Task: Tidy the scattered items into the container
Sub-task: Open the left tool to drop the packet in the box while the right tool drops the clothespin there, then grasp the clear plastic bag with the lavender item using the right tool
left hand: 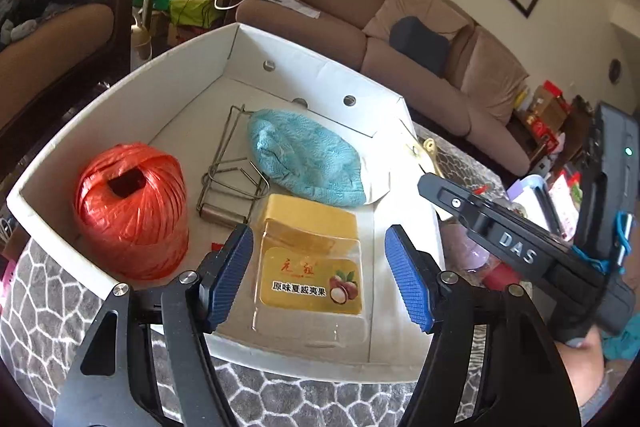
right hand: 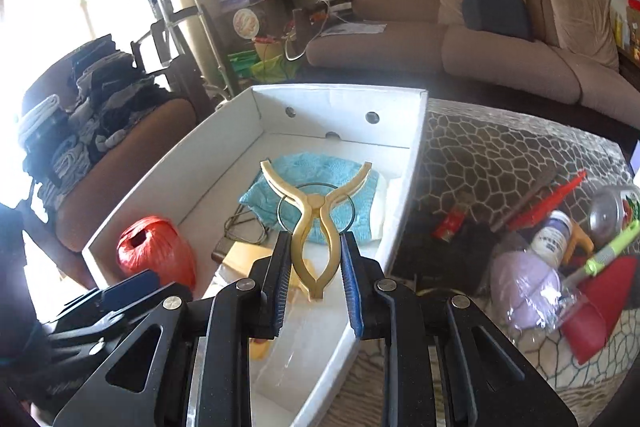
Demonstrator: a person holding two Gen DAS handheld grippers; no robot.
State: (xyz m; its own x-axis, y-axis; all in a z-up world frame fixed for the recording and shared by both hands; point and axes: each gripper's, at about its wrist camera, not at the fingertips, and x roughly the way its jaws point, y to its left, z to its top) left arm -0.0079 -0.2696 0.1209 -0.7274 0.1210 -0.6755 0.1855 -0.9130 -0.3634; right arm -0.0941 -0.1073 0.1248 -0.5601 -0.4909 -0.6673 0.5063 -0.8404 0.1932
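Right gripper: closed on gold plastic clip, blue pads pressing both handle loops, clip's curved arms spread forward and poised above white cardboard box, over its right half. Left gripper: spread wide, nothing between pads, hovering at near edge of same box, directly above clear nut jar. Nut jar: lying on its side on box floor, yellow lid pointing toward far wall, gold label with macadamia picture facing up. Beside jar, to left: bent wire rack with small brown roller at near end, flat on box floor. Further left, against left wall: orange twine ball, core hole facing up. Behind jar: teal knitted cloth, bunched, lying partly over a white pad near right wall. Box: open top, round holes in far wall, standing on grey cobble-pattern table cover. Outside box, on cover to right: loose heap including purple bundle in clear wrap, white bottle, red items, green-handled tool. Beyond table: brown sofa with dark cushion.
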